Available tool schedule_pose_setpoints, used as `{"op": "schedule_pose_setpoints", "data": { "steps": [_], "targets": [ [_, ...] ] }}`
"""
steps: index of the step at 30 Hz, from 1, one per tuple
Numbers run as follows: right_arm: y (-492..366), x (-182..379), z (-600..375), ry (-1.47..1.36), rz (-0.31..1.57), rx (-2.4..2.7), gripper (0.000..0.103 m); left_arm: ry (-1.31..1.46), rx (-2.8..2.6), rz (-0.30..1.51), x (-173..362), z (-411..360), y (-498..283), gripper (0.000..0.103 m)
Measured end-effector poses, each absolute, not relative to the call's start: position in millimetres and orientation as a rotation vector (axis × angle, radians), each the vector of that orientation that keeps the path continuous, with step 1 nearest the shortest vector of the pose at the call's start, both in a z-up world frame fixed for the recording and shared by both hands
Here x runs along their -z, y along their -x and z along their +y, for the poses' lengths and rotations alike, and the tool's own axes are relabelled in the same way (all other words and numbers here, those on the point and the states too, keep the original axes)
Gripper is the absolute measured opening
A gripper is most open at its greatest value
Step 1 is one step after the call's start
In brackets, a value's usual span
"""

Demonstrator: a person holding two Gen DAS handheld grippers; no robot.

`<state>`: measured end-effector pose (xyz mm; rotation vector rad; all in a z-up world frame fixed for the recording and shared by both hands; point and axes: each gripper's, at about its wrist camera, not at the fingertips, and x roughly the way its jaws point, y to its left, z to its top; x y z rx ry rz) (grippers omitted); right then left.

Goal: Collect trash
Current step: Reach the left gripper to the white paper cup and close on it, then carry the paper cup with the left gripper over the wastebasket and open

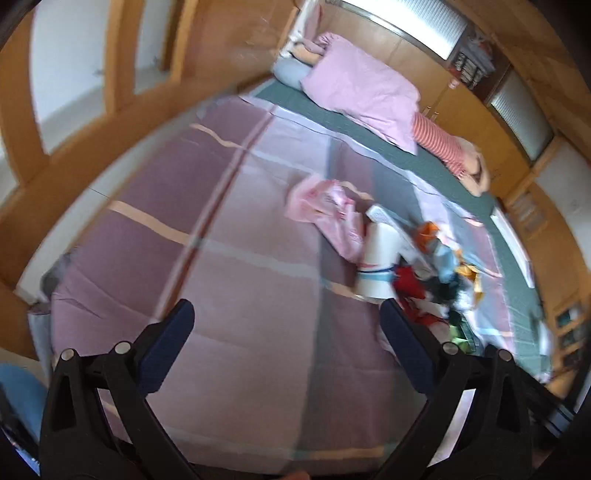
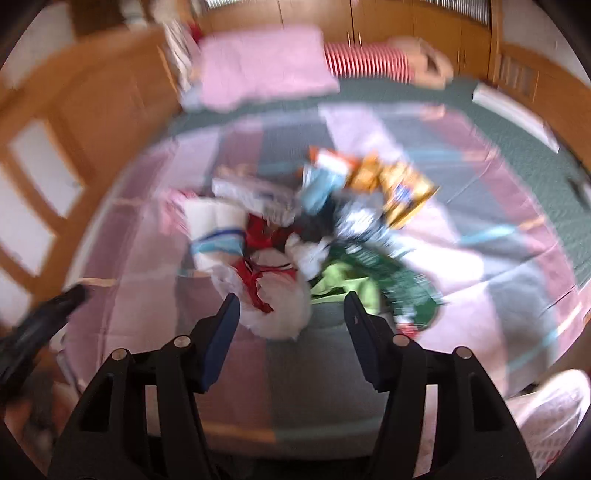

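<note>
A heap of trash point(image 2: 317, 229) lies on a purple checked bedspread point(image 1: 221, 266): a white paper cup point(image 2: 216, 236), a white bag with red ties point(image 2: 273, 295), green wrappers point(image 2: 388, 284) and an orange snack packet point(image 2: 402, 192). My right gripper point(image 2: 291, 310) is open just in front of the white bag, not touching it. In the left wrist view the heap point(image 1: 436, 280) lies at the right, with the cup point(image 1: 380, 258) and a pink plastic bag point(image 1: 328, 210). My left gripper point(image 1: 286, 317) is open and empty above bare bedspread, left of the cup. Both views are blurred.
A pink pillow point(image 1: 358, 88) and a red striped cushion point(image 1: 439, 140) lie at the head of the bed. Wooden cupboards point(image 2: 406, 22) and a door point(image 2: 55, 155) surround the bed. A white mesh bag point(image 2: 550, 413) shows at the lower right. The left gripper's tip point(image 2: 55, 306) shows at the left.
</note>
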<state>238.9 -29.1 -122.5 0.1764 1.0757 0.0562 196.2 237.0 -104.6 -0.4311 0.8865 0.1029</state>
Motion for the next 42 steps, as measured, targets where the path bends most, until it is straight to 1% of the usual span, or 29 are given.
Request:
{"op": "schedule_pose_setpoints", "data": {
  "steps": [3, 4, 5, 6, 7, 8, 12, 13, 14, 16, 18, 20, 21, 22, 23, 24, 27, 30, 33, 37, 42],
  "targets": [
    [-267, 163, -15, -0.175, 1.175, 0.019, 0.060, 0.415, -0.082, 0.906, 102, 239, -206, 0.099],
    [-271, 174, -9, -0.183, 1.192, 0.014, 0.056, 0.433, -0.048, 0.908, 102, 242, -213, 0.099],
    [-271, 180, -5, -0.197, 1.202, 0.006, 0.033, 0.459, -0.015, 0.916, 104, 244, -219, 0.099],
    [-269, 188, -2, -0.237, 1.225, -0.013, 0.024, 0.492, 0.018, 0.924, 107, 245, -225, 0.099],
    [-264, 191, -2, -0.295, 1.232, -0.037, 0.019, 0.539, 0.054, 0.930, 112, 249, -236, 0.099],
    [-257, 190, -4, -0.342, 1.217, -0.047, 0.017, 0.562, 0.070, 0.929, 116, 252, -242, 0.099],
    [-219, 183, -16, -0.458, 1.131, -0.031, 0.016, 0.584, 0.123, 0.956, 134, 241, -279, 0.089],
    [-213, 177, -25, -0.511, 1.079, -0.024, 0.016, 0.582, 0.154, 0.968, 138, 233, -288, 0.089],
    [-205, 162, -37, -0.525, 0.983, 0.030, 0.016, 0.572, 0.183, 0.980, 143, 224, -299, 0.089],
    [-195, 147, -56, -0.542, 0.876, 0.117, 0.016, 0.557, 0.218, 1.012, 156, 206, -315, 0.089],
    [-187, 140, -72, -0.576, 0.811, 0.180, 0.016, 0.563, 0.243, 1.061, 172, 189, -329, 0.089],
    [-186, 143, -76, -0.583, 0.810, 0.196, 0.016, 0.578, 0.260, 1.098, 187, 177, -339, 0.083],
    [-189, 145, -75, -0.579, 0.827, 0.192, 0.016, 0.578, 0.268, 1.111, 193, 174, -343, 0.070],
    [-190, 148, -75, -0.576, 0.843, 0.186, 0.016, 0.571, 0.279, 1.130, 199, 168, -346, 0.054],
    [-189, 148, -75, -0.577, 0.852, 0.180, 0.016, 0.563, 0.282, 1.145, 203, 165, -347, 0.046],
    [-193, 149, -73, -0.577, 0.855, 0.177, 0.016, 0.557, 0.281, 1.162, 207, 161, -346, 0.045],
    [-195, 144, -72, -0.575, 0.853, 0.164, 0.016, 0.563, 0.281, 1.145, 204, 161, -339, 0.044],
    [-196, 143, -76, -0.575, 0.845, 0.168, 0.016, 0.545, 0.268, 1.098, 184, 170, -315, 0.044],
    [-197, 144, -82, -0.592, 0.853, 0.158, 0.016, 0.532, 0.195, 1.036, 153, 185, -272, 0.044],
    [-202, 150, -77, -0.586, 0.888, 0.122, 0.016, 0.469, 0.047, 0.906, 117, 198, -211, 0.044],
    [-205, 146, -40, -0.462, 0.910, 0.008, 0.016, 0.445, -0.112, 0.911, 116, 218, -186, 0.044]
  ]
}}
